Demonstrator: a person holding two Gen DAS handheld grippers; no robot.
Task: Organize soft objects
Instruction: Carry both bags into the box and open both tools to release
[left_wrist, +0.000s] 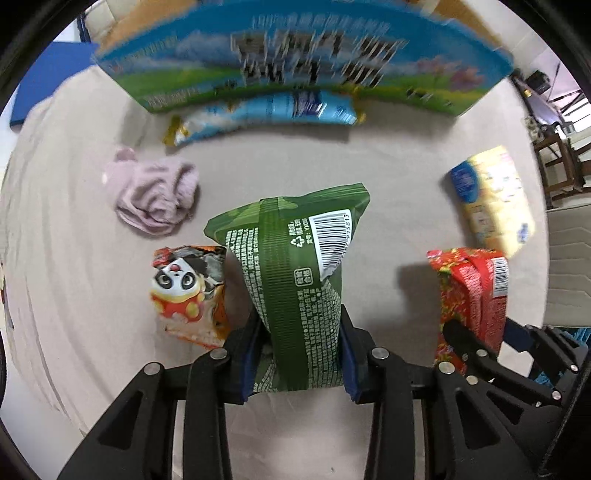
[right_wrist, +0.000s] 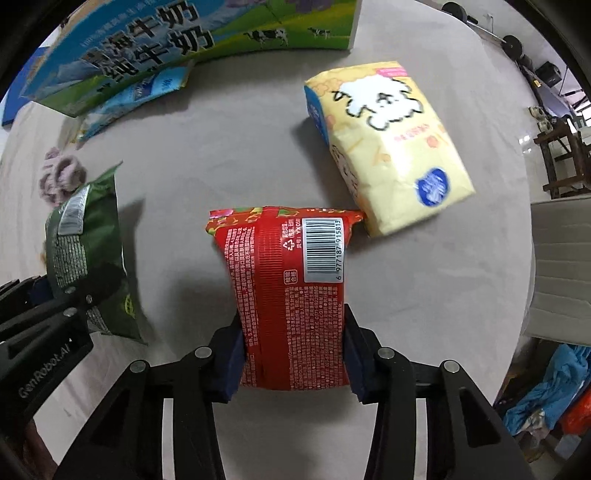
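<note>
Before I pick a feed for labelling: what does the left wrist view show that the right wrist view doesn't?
Only the left wrist view shows the panda snack bag beside the held green bag. Only the right wrist view shows the sheep drawing on the yellow tissue pack. Both show the left gripper shut on the green bag, the right gripper shut on the red bag, the milk carton, the blue pouch and the pink cloth.

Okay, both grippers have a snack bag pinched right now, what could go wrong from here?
1. The left gripper squeezes the green bag hard at its lower part; the puffy pack could crush or burst.
2. The right gripper clamps only the red bag's lower end, so it might slip out.
3. The red bag's corner sits against the yellow tissue pack and could drag it.
</note>
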